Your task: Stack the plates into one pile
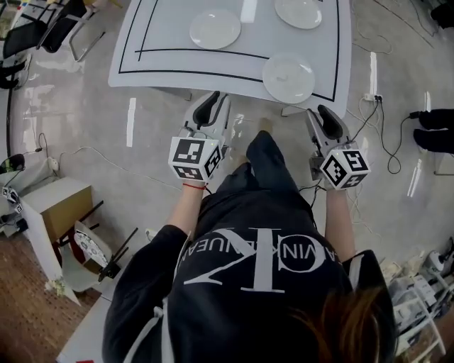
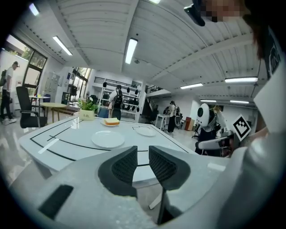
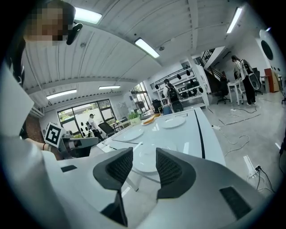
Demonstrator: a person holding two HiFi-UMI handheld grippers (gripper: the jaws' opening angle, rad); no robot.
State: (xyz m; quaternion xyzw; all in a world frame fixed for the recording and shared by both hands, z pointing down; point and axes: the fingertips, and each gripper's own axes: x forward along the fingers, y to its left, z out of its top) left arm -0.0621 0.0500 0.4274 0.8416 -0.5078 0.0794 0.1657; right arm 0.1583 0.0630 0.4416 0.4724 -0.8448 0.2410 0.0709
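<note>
At table front edge, both grippers are held over the floor (image 1: 106, 127), just short of the white table (image 1: 142, 42).
- Left gripper (image 1: 211, 108): jaws slightly apart, narrow gap, nothing between the pads, per the left gripper view.
- Right gripper (image 1: 328, 119): jaws apart, wider gap, nothing clamped. The near plate (image 1: 288, 77) shows through the gap but lies beyond it on the table, not touched.
- Plates: three white ones, all separate, none stacked. The near plate sits by the front right corner, on the black border line. The left plate (image 1: 215, 28) is inside the border, further back. The far plate (image 1: 299, 12) is at the back right, well apart from both.
- Left gripper view also shows a small plate with bread (image 2: 111, 122) and a potted plant (image 2: 87, 112) at the table's far end.
- Surface: glossy white top with black rectangular outlines, reflecting the lights.
- Room: open workshop, polished grey floor, cables (image 1: 386, 142) and a power strip (image 1: 370, 97) right of the table, black chairs (image 1: 42, 28) to the left. Ribbed white ceiling (image 2: 178, 44) with strip lights (image 2: 131, 50). Several people (image 2: 117, 100) stand by shelving in the background.
</note>
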